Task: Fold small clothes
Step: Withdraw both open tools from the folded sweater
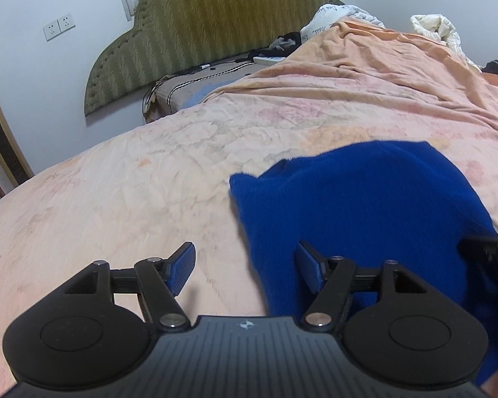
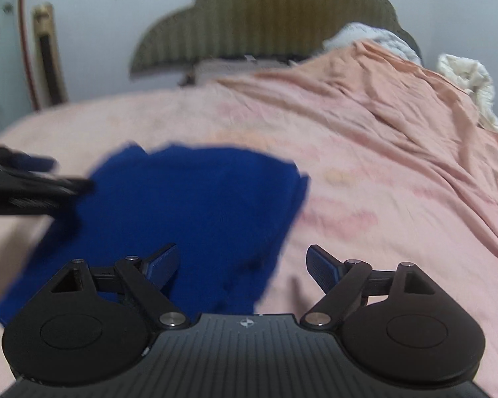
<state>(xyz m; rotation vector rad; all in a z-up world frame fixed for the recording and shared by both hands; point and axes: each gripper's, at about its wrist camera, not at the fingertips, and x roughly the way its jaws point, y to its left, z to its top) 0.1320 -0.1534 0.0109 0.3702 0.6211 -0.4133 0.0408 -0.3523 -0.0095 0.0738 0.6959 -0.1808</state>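
The left gripper (image 1: pixel 245 267) has its fingers (image 1: pixel 182 267) spread wide and grasping nothing; one finger hangs over the bare pink bedsheet (image 1: pixel 116 182) and the other over the left edge of the blue garment (image 1: pixel 365 205), though whether either touches the cloth cannot be told. The right gripper (image 2: pixel 242 268) is likewise released, its fingers (image 2: pixel 161 265) far apart, one over the garment's near right part and the other over the sheet just beside it. The blue garment (image 2: pixel 189 205) lies spread on the bed, between and ahead of the two grippers, with its near part hidden under the gripper bodies in both views. In the right wrist view the picture is smeared, so the garment's outline and folds are hard to make out; the left gripper (image 2: pixel 33 182) shows there as a dark blur at the garment's left edge. In the left wrist view the right gripper (image 1: pixel 491 258) is cut off at the frame edge. Behind stands an olive padded headboard (image 1: pixel 215 26), with a rumpled peach cover (image 1: pixel 381 73) on the bed's far side.
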